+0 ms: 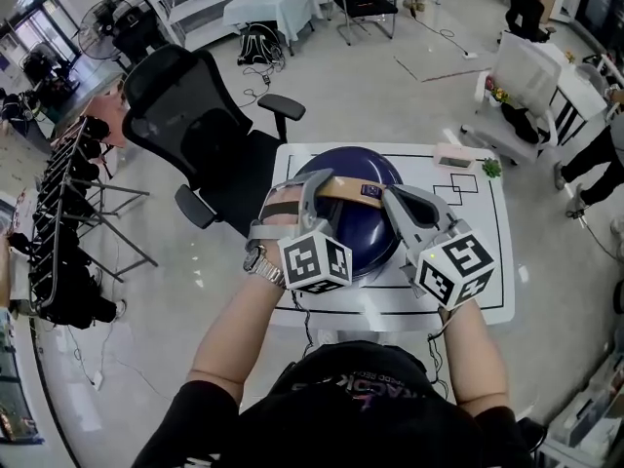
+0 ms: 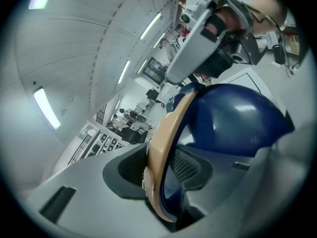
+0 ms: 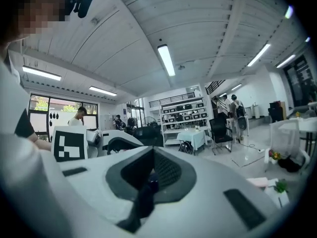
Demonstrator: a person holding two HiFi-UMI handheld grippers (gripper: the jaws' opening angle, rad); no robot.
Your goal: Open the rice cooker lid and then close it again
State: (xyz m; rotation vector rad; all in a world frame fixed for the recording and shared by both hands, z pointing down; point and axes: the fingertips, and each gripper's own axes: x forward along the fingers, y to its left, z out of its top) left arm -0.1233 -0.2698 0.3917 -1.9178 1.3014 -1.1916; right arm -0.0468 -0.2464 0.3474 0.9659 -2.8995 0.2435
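The left gripper [image 1: 300, 191] sits on the 9 o'clock flank of the cooker [image 1: 359, 247]. Its own view shows the jaws about half apart, with the tan handle [image 2: 166, 148] running up between them. The band lies against one pad and a gap shows before the other, so we record no clamp. The right gripper [image 1: 395, 203] lies at the 3 o'clock flank. Its jaws are fully together, and as far as its view shows there is nothing in them. That view looks out across the room, not at the cooker.

The cooker stands at the middle of the white table [image 1: 487, 261], at 12 o'clock from the person. Its blue lid [image 2: 237, 118] appears to be down, and we see no opening at the seam. The handle arches over the top from 9 to 3 o'clock.

On handling, we judge the body heavy enough to stay put while the lid is lifted lightly. The glossy lid is smooth and offers the jaws no purchase. The handle is stiff plastic and probably pivots, so pulling it may raise the whole cooker rather than the lid. The better hold is the lid's front lip or latch, which no view shows clearly. The free gripper should steady the body.

Beyond the cooker, a pink box [image 1: 453, 156] sits at the table's 1 o'clock corner. A black chair [image 1: 195, 115] stands at 10 o'clock.
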